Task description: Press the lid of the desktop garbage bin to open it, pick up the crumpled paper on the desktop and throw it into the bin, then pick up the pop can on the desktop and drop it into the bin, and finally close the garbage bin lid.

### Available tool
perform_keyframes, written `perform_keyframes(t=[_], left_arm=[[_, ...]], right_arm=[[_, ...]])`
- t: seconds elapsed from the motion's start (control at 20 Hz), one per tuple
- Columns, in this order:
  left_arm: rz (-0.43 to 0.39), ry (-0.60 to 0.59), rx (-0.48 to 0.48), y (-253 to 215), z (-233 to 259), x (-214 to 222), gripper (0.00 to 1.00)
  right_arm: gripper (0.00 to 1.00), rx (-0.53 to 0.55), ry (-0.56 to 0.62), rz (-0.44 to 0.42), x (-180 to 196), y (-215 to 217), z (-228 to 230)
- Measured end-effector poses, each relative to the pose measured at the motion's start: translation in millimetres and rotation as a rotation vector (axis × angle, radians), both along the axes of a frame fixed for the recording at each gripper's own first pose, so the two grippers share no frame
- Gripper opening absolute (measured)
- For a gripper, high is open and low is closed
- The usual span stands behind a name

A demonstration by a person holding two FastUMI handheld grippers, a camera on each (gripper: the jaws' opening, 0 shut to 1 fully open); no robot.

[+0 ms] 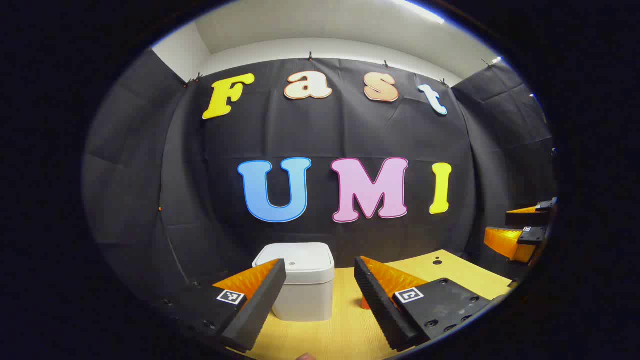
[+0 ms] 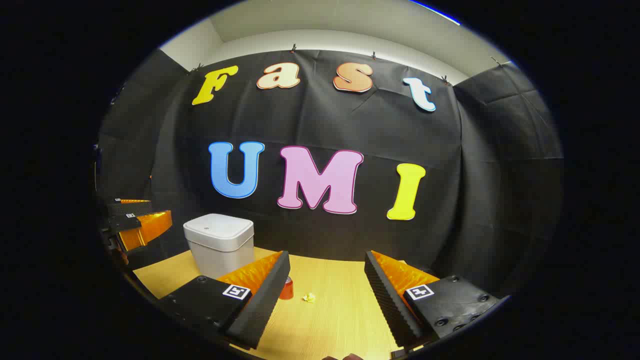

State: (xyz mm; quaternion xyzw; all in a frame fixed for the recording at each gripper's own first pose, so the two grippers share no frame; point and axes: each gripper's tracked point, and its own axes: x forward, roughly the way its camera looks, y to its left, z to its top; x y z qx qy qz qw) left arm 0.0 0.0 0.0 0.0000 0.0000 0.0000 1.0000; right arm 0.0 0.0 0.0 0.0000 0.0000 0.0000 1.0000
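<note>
both tools (image 1: 320,300) (image 2: 327,295) spread — bin (image 1: 304,285) lid down.

Ahead of my fingers a light wooden tabletop (image 2: 340,315) runs to the black cloth wall (image 2: 320,125); above it I see white ceiling (image 1: 320,25) with a bright light strip (image 1: 420,11).

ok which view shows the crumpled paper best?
Right gripper view: the crumpled paper lies in plain sight on the table, between that gripper's fingers, beside the pop can. In the left gripper view I can't make it out.
</note>
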Motion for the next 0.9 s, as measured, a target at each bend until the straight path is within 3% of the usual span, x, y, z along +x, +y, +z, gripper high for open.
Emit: perform_keyframes(t=[0.2, 0.25, 0.3, 0.35, 0.7, 0.8, 0.85, 0.9], left_arm=[[-0.007, 0.016, -0.006, 0.1, -4.9, 4.6, 0.93], [-0.005, 0.016, -0.006, 1.5, -4.4, 4.8, 0.92], [-0.003, 0.015, -0.006, 2.4, -3.8, 4.3, 0.89], [-0.002, 0.014, -0.004, 2.8, -4.9, 5.1, 0.87], [-0.009, 0.014, 0.013, 2.0, -5.9, 2.8, 0.84], [-0.013, 0.008, 0.008, 3.1, -2.3, 3.4, 0.78], [-0.027, 0.009, 0.007, 0.7, -2.7, 4.1, 0.69], [-0.048, 0.016, 0.012, -2.7, -3.4, 5.3, 0.66]], right_arm=[[0.96, -0.009, -0.005, -0.011, 0.0, -3.0, 1.8], [0.85, -0.008, -0.003, -0.012, 0.8, -3.8, 0.8], [0.85, -0.005, -0.001, -0.013, 0.6, -3.3, 0.7], [0.96, -0.003, 0.000, -0.014, -0.6, -3.0, -0.2], [0.96, -0.007, 0.009, -0.009, -1.1, 0.4, -2.5], [0.96, -0.005, 0.008, -0.009, -0.8, 0.0, -3.2], [0.96, -0.004, 0.008, -0.009, -1.6, 0.6, -2.0], [0.96, -0.002, 0.008, -0.009, -0.6, 0.7, -1.7]])
